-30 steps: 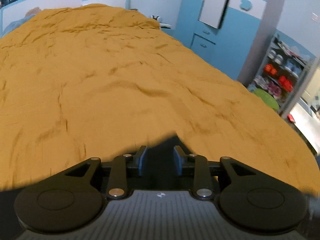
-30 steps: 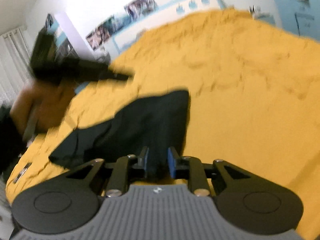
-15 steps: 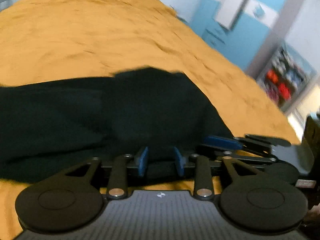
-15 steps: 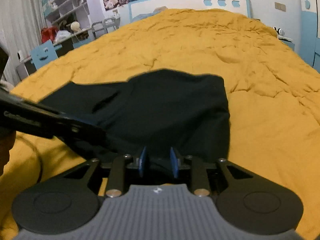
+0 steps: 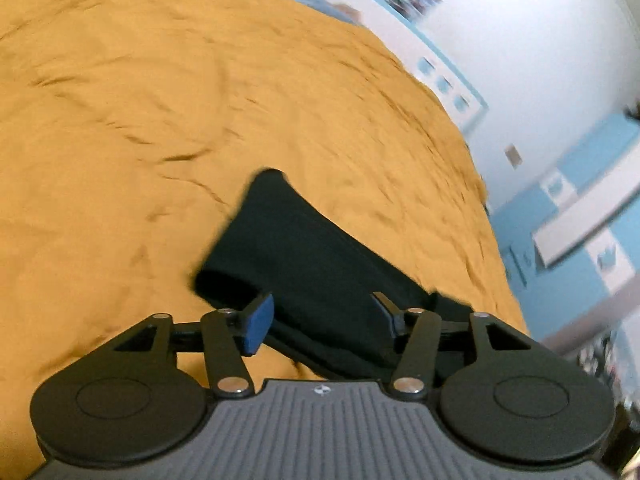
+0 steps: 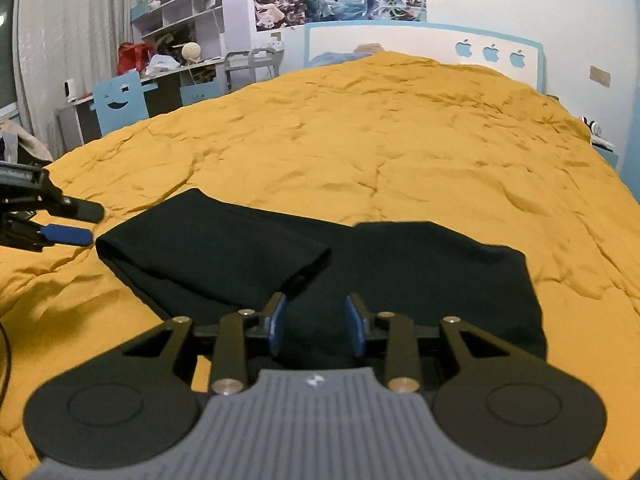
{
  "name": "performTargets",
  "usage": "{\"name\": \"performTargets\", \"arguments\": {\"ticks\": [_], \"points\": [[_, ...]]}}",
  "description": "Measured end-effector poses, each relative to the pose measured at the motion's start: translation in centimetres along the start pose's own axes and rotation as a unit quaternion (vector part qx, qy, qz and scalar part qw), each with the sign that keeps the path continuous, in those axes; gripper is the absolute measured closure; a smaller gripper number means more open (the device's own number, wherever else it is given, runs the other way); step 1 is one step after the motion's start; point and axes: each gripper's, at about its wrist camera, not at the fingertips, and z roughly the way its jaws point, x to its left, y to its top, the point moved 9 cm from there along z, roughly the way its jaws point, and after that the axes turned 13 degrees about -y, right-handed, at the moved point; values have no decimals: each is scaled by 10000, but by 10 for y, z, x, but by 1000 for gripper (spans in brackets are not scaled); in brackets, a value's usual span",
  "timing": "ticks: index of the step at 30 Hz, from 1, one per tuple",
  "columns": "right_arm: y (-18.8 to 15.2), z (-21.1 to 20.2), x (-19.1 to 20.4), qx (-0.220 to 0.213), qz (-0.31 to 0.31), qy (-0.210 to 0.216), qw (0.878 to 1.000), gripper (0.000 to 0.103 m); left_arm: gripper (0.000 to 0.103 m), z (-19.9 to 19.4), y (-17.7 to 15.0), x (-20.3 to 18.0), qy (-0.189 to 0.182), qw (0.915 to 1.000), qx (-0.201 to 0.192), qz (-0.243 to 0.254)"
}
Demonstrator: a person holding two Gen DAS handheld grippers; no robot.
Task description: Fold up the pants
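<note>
The black pants [image 6: 304, 264] lie folded on the orange bedcover [image 6: 380, 132], one layer doubled over on the left. My right gripper [image 6: 316, 328] is open and empty, its fingers just above the pants' near edge. My left gripper [image 5: 320, 316] is open and empty, its fingers either side of the folded end of the pants [image 5: 304, 256]. It also shows in the right wrist view [image 6: 76, 224], at the far left, just off the pants' left fold.
The bed's blue-and-white headboard [image 6: 424, 44] stands at the back. A desk with a blue chair [image 6: 120, 100] and shelves [image 6: 176, 12] are at the left. Blue cabinets [image 5: 580, 216] stand on the bed's right side.
Both grippers have opened and let go of the pants, which now lie folded on the bed. The left gripper has swung round to the pants' left end.
</note>
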Motion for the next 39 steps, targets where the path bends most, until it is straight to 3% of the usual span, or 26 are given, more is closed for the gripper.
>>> {"name": "performTargets", "arguments": {"ticks": [6,8,14,19,23,26,29,32,34,36,39], "points": [[14,17,19,-27,-15,-18,10000,73,35,12,-1,42,-282,9931,-182,-1128],[20,27,29,-85,-124,-7,9999,73,35,17,-6,53,-221,9895,-239,-1406],[27,60,51,-110,-357,-78,9993,73,35,13,-13,63,-170,9866,-556,-1525],[-2,89,65,265,-516,-5,9983,73,32,24,-13,71,-40,9820,-716,-1745],[-23,98,64,431,-457,-19,9980,73,28,33,-9,81,2,9739,-829,-2113],[-22,100,64,441,-427,5,9981,73,21,39,-6,79,65,9737,-858,-2112],[-19,91,62,249,-289,101,9992,73,20,42,-5,78,96,9733,-925,-2097],[-12,76,56,66,-56,206,9997,73,36,42,-6,83,221,9645,-1161,-2362],[-6,63,51,-65,126,280,9995,73,41,41,-6,83,307,9599,-1279,-2475],[-1,50,42,-176,326,331,9988,73,65,42,-4,79,250,9599,-1341,-2450],[2,36,25,-254,566,342,9975,73,78,50,-7,72,107,9635,-1221,-2381]]}}
